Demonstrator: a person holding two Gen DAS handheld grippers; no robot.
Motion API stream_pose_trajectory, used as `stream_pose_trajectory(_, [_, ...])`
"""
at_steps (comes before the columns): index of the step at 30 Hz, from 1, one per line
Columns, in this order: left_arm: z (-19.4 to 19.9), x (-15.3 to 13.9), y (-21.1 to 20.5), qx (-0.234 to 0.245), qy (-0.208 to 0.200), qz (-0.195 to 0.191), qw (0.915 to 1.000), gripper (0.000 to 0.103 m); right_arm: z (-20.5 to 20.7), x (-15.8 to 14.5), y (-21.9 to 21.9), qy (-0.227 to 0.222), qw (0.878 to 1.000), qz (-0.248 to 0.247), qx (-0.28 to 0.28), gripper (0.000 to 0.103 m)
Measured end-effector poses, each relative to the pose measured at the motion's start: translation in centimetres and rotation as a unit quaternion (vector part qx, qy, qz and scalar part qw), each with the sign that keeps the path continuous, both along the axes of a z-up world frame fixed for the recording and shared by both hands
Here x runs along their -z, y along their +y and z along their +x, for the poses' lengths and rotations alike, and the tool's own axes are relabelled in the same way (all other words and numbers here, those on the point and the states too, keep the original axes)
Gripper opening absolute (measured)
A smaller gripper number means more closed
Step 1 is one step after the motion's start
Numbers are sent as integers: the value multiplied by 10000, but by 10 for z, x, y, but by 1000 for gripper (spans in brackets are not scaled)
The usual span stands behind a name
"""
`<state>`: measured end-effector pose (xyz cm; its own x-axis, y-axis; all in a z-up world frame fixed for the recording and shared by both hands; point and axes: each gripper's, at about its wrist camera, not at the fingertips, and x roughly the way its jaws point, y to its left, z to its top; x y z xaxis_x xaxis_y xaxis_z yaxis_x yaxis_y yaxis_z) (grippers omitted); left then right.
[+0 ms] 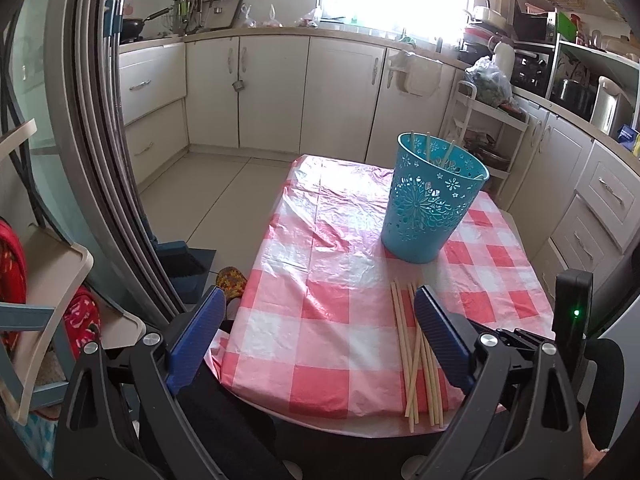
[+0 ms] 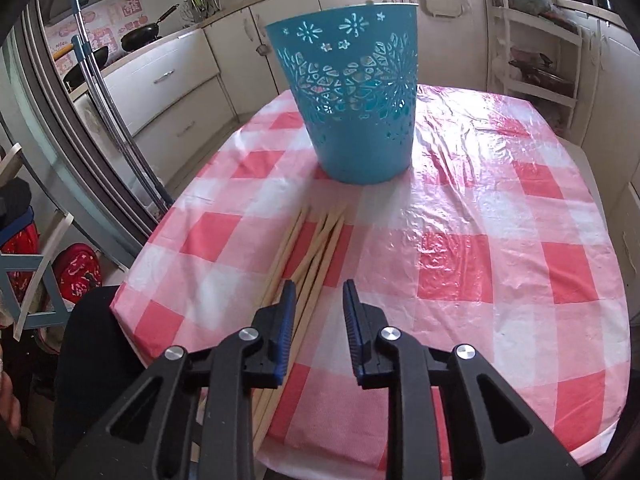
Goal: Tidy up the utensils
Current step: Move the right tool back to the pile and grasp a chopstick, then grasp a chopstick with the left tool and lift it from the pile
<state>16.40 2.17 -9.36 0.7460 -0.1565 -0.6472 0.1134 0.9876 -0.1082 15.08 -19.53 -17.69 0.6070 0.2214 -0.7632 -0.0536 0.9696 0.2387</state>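
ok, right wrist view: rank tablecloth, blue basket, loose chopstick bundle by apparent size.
1. tablecloth, fills most of the view
2. blue basket
3. chopstick bundle, long but thin; it lies nearer the camera, so this gap is unsure

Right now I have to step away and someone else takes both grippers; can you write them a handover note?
Left gripper: open, empty, at the table's near edge.
Right gripper: open over the loose pale wooden chopsticks, jaws narrowed, gripping nothing.
Turquoise perforated plastic basket: upright on the pink checked tablecloth.
Done: a few chopsticks already stand in the basket.
Left: move the loose bundle into the basket.
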Motion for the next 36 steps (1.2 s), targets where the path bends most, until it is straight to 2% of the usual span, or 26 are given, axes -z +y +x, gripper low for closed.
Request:
stream_pose_trajectory(11, [14,19,-10,47,283,108,9995,91,35,22,4,149,9997,-171,110,20])
stream_pose_trajectory(17, [25,31,-22,158,423,238,9987,91,37,23,5,85,9984,-545,-130,9])
stream_pose_trajectory(20, [39,47,-40,359,572,435,9968,91,36,22,3,43,9960,-818,-362,9])
stream_pose_trajectory(24, [65,79,-66,602,1006,530,9917,91,33,21,-11,146,9939,-933,-563,8])
stream_pose_trajectory(28, [84,103,-85,642,1247,625,9881,91,28,21,-34,185,9959,-777,-423,8])
stream_pose_trajectory(31, [94,117,-97,616,1319,807,9861,91,27,24,-47,183,9984,-441,-289,8])
stream_pose_trajectory(36, [104,126,-101,509,1440,964,9836,91,30,26,-51,177,9993,-199,-264,8])
